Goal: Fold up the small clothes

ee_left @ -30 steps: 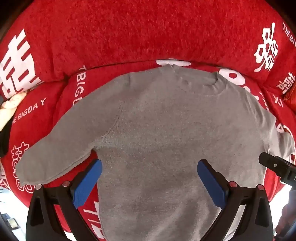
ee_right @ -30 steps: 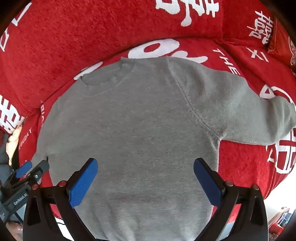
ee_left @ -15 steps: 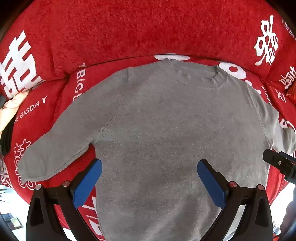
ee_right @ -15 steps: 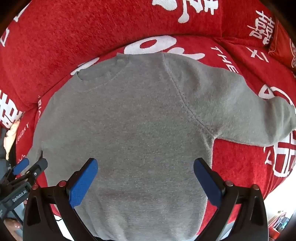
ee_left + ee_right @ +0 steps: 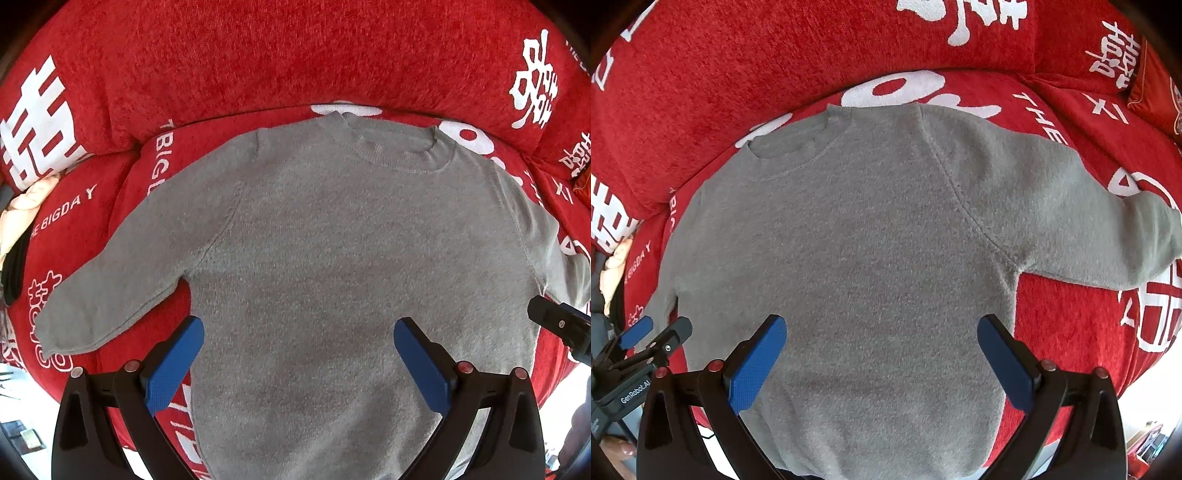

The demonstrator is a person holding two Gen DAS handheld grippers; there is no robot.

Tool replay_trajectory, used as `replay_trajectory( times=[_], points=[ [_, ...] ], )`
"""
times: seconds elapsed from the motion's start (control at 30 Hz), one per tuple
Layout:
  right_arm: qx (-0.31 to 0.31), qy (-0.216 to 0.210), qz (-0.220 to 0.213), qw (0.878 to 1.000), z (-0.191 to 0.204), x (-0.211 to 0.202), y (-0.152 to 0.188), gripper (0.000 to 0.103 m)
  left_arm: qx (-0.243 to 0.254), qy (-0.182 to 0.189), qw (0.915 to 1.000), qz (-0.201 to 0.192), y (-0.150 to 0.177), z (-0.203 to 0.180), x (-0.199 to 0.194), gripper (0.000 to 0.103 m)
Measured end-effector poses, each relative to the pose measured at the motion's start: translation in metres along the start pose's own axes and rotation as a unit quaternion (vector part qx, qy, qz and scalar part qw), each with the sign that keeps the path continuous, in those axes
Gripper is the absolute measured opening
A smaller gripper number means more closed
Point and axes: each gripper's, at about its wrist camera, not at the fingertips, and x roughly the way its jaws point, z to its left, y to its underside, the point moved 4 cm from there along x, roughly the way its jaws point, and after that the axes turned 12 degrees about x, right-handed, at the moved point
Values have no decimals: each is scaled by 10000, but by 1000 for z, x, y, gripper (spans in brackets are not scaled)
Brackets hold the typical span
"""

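Observation:
A small grey sweater [image 5: 332,240] lies flat, front up, on a red sofa seat, collar toward the backrest and both sleeves spread out. It also shows in the right wrist view [image 5: 868,240]. My left gripper [image 5: 297,354] is open and empty, hovering above the sweater's lower body. My right gripper [image 5: 881,354] is open and empty, also above the lower body. The left sleeve [image 5: 110,288] points down-left; the right sleeve [image 5: 1089,221] stretches right. Each gripper shows at the edge of the other's view: the right gripper [image 5: 554,325], and the left gripper [image 5: 639,350].
The red sofa cover with white lettering [image 5: 66,214] has a backrest cushion [image 5: 295,55] behind the collar. A pale cloth and dark item [image 5: 18,221] lie at the far left. The seat's front edge [image 5: 1145,369] drops off at lower right.
Both grippers have drawn back and up a little, so the sweater sits slightly higher and smaller in each view. The sweater has not moved. Jaws stay open.

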Motion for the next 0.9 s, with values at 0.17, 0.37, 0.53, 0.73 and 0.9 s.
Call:
replay_trajectory(
  times=[0.17, 0.37, 0.53, 0.73, 0.9],
  points=[
    [-11, -9, 27, 10000, 0, 1, 0, 103, 9, 13, 10000, 19, 3, -1, 1, 103],
    [39, -22, 69, 10000, 0, 4, 3, 103, 4, -6, 10000, 63, 5, 0, 3, 103],
    [22, -1, 71, 10000, 0, 5, 2, 103, 11, 8, 10000, 81, 5, 0, 5, 103],
    [68, -21, 101, 9999, 0, 7, 3, 103, 18, 17, 9999, 103, 4, -1, 6, 103],
    [55, -32, 121, 9999, 2, 9, 2, 103, 15, 24, 9999, 99, 4, -1, 6, 103]
  ],
)
